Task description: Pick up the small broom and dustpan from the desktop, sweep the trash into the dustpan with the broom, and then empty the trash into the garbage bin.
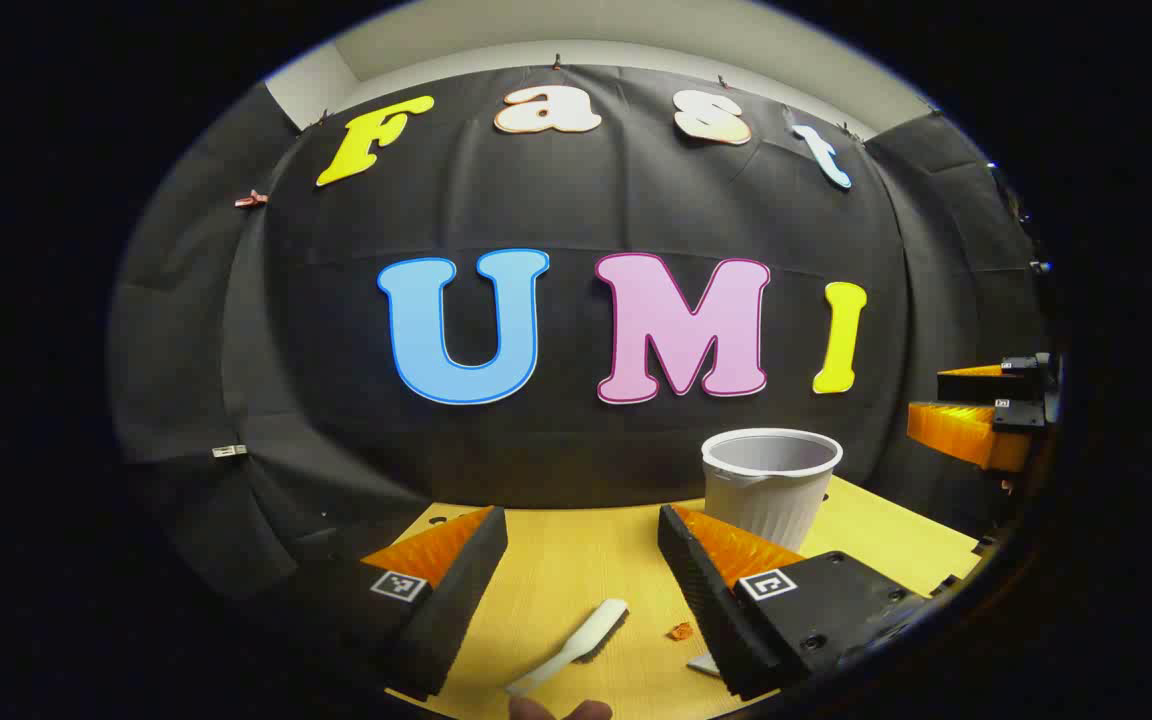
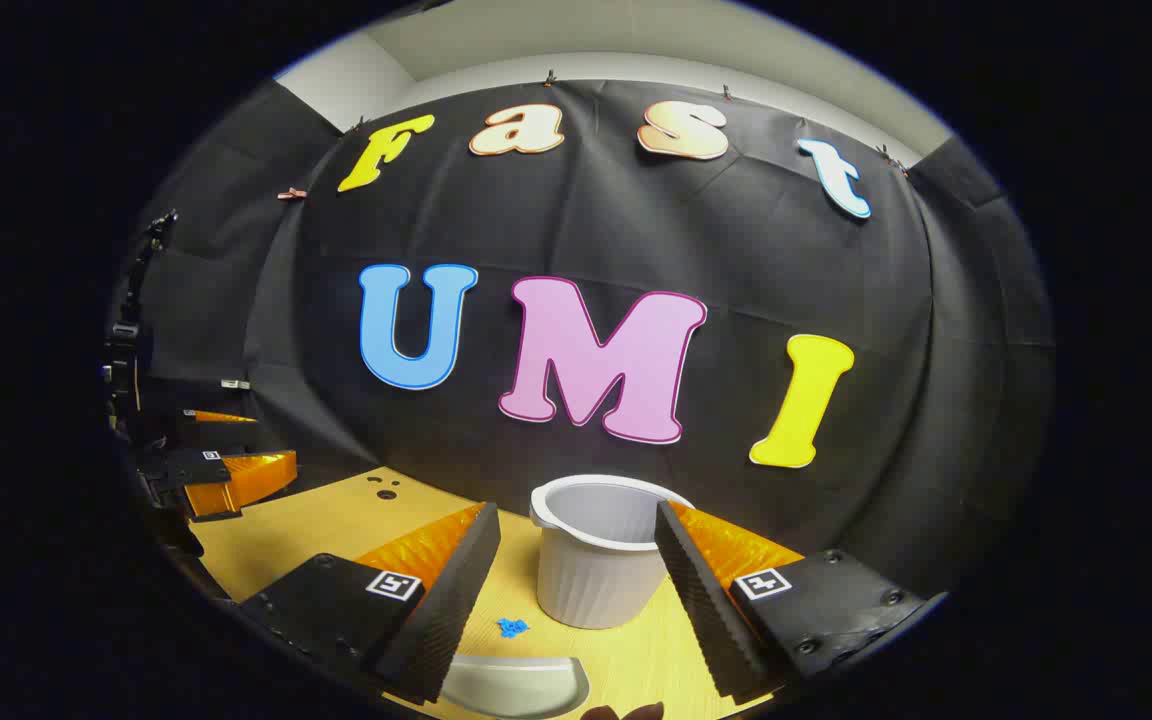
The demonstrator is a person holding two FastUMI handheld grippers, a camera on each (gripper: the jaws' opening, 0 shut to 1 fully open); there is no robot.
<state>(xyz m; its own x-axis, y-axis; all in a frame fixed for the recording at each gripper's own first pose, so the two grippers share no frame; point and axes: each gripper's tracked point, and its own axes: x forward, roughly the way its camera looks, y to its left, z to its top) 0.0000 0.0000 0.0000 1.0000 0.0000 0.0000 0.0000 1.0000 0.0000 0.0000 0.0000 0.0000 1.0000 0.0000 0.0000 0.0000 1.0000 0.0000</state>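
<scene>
In the left gripper view, my left gripper is open above the wooden desktop. The small white broom lies on the desk below and between its fingers, untouched, with an orange scrap of trash just right of it. The white ribbed garbage bin stands upright behind the right finger. In the right gripper view, my right gripper is open and empty. The white dustpan lies low between its fingers, a blue scrap just beyond it, and the bin stands straight ahead.
Each gripper appears in the other's view: the right gripper at the far right edge, the left gripper at the far left, both held above the desk. The black cloth wall closes off the back. A fingertip shows at the bottom edge.
</scene>
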